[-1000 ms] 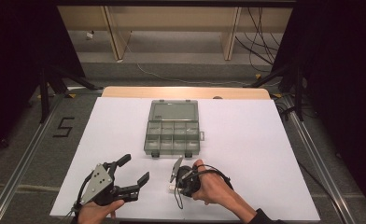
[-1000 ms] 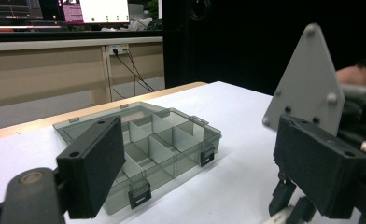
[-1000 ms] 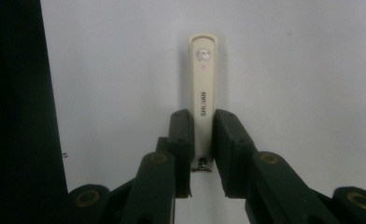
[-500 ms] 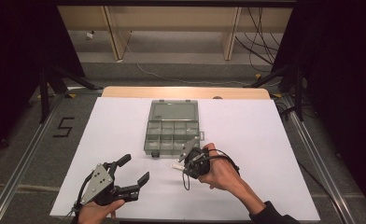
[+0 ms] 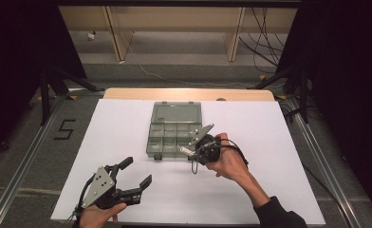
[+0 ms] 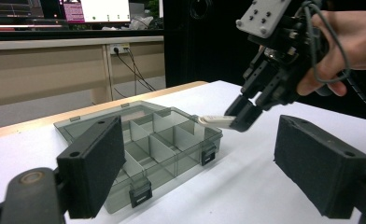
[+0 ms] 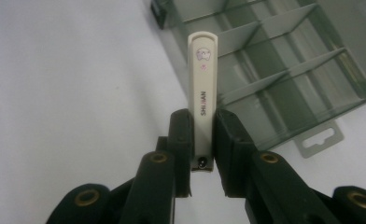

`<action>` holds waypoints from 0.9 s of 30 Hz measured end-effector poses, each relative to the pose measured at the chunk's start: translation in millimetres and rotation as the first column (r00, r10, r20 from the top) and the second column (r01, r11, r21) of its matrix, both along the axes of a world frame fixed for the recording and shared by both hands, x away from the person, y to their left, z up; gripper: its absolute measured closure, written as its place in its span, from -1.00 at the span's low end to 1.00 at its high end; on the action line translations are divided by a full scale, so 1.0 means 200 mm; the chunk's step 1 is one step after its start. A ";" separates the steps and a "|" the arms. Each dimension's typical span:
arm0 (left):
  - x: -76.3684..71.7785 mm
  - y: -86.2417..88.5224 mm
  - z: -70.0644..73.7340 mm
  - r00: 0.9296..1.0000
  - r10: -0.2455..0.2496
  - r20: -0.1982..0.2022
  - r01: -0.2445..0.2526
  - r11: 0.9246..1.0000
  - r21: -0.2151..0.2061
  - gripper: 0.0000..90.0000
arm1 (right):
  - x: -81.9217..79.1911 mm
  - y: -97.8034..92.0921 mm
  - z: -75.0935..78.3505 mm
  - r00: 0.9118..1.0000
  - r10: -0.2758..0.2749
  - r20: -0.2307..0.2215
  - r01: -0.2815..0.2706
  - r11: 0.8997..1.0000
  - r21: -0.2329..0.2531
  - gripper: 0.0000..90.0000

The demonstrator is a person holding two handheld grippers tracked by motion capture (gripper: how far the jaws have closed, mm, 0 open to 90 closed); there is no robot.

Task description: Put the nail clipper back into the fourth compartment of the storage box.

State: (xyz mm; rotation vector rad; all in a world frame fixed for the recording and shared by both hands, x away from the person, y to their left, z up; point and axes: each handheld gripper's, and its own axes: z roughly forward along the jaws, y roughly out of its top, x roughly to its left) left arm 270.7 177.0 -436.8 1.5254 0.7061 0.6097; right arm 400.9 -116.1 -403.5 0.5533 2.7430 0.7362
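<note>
A grey see-through compartment box (image 5: pixel 174 130) lies open at the table's middle, lid flat behind it. My right gripper (image 5: pixel 192 153) hovers at the box's front right corner, shut on a cream nail clipper (image 7: pixel 202 70) with small lettering. The clipper's free end reaches over the box's front compartments (image 7: pixel 288 70). From the left gripper view, the clipper (image 6: pixel 214 120) pokes from the right gripper (image 6: pixel 242 114) just above the box rim (image 6: pixel 144 140). My left gripper (image 5: pixel 137 172) stays open near the table's front left, with nothing between its pads (image 6: pixel 97 168).
A white sheet (image 5: pixel 269 137) covers the table, with a wooden edge (image 5: pixel 189 93) at the back. A floor mark "5" (image 5: pixel 64 129) sits to the left. Tripod legs and cables stand beyond the table's far corners.
My right gripper has carried the clipper forward from near the front edge up to the box's front right corner. The left gripper has stayed put.
</note>
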 end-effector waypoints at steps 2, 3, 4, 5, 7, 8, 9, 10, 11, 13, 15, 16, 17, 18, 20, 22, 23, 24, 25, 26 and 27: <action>0.00 0.00 0.00 1.000 0.003 -0.006 -0.003 1.000 0.005 -0.65 | 0.03 -0.01 0.00 1.000 -0.020 0.002 0.020 1.000 0.015 0.73; 0.00 0.00 0.00 1.000 0.003 -0.007 -0.003 1.000 0.004 -0.65 | 0.04 -0.02 0.00 0.999 -0.032 0.003 0.032 0.999 0.018 0.73; 0.00 0.00 0.00 1.000 0.001 -0.008 -0.001 1.000 0.005 -0.65 | 0.05 -0.02 0.00 0.999 -0.042 0.009 0.042 0.999 0.024 0.73; 0.00 0.00 0.00 1.000 0.001 -0.004 -0.001 1.000 0.007 -0.65 | 0.07 -0.03 0.00 0.999 -0.047 0.002 0.047 0.999 0.024 0.73; 0.00 0.00 0.00 1.000 0.001 -0.002 -0.001 1.000 0.008 -0.65 | 0.09 -0.04 -0.01 0.998 -0.068 0.005 0.068 0.997 0.028 0.73; 0.00 0.00 0.00 1.000 0.001 -0.001 -0.001 1.000 0.007 -0.65 | 0.10 -0.04 -0.01 0.997 -0.076 0.012 0.076 0.997 0.034 0.73; 0.00 0.00 0.00 1.000 0.002 -0.005 -0.002 1.000 0.004 -0.65 | 0.11 -0.04 -0.01 0.996 -0.091 0.011 0.091 0.995 0.046 0.73; 0.00 0.00 0.00 1.000 0.004 -0.007 -0.004 1.000 0.005 -0.65 | 0.13 -0.04 -0.02 0.995 -0.096 0.017 0.095 0.994 0.051 0.73; 0.00 0.00 0.00 1.000 0.004 -0.006 -0.004 1.000 0.007 -0.65 | 0.14 -0.04 -0.02 0.994 -0.110 0.018 0.109 0.992 0.061 0.73; 0.00 0.00 0.00 1.000 0.004 -0.006 -0.004 1.000 0.006 -0.65 | 0.16 -0.05 -0.02 0.992 -0.127 0.023 0.125 0.989 0.077 0.73; 0.00 0.00 0.00 1.000 -0.001 0.005 0.001 1.000 0.007 -0.65 | 0.18 -0.04 -0.02 0.990 -0.140 0.034 0.137 0.987 0.082 0.73; 0.00 0.00 0.00 1.000 -0.001 0.002 0.001 1.000 0.006 -0.65 | 0.19 -0.04 -0.03 0.988 -0.150 0.038 0.146 0.985 0.089 0.73; 0.00 0.00 0.00 1.000 0.000 -0.002 0.000 1.000 -0.001 -0.65 | 0.20 -0.04 -0.02 0.986 -0.163 0.016 0.161 0.983 0.089 0.73; 0.00 0.00 0.00 1.000 0.000 -0.002 0.000 1.000 -0.001 -0.65 | 0.21 -0.04 -0.03 0.985 -0.168 0.032 0.165 0.982 0.093 0.72; 0.00 0.00 0.00 1.000 0.001 -0.003 -0.001 1.000 -0.001 -0.65 | 0.23 -0.04 -0.03 0.982 -0.187 0.022 0.183 0.977 0.110 0.73; 0.00 0.00 0.00 1.000 -0.001 0.002 0.001 1.000 0.007 -0.65 | 0.26 -0.04 -0.05 0.980 -0.197 0.035 0.192 0.973 0.127 0.73; 0.00 0.00 0.00 1.000 -0.001 0.001 0.001 1.000 0.008 -0.65 | 0.26 -0.04 -0.05 0.978 -0.206 0.028 0.202 0.972 0.123 0.72; 0.00 0.00 0.00 1.000 0.001 -0.004 -0.001 1.000 0.002 -0.65 | 0.27 -0.04 -0.05 0.975 -0.220 0.030 0.214 0.968 0.130 0.73; 0.00 0.00 0.00 1.000 0.001 -0.004 -0.001 1.000 0.001 -0.65 | 0.28 -0.05 -0.05 0.976 -0.217 0.031 0.212 0.969 0.131 0.73; 0.00 0.00 0.00 1.000 0.001 -0.004 -0.001 1.000 0.002 -0.65 | 0.29 -0.05 -0.05 0.973 -0.228 0.026 0.223 0.965 0.138 0.72; 0.00 0.00 0.00 1.000 0.000 0.001 0.000 1.000 0.008 -0.65 | 0.29 -0.04 -0.06 0.969 -0.245 0.028 0.238 0.960 0.151 0.72</action>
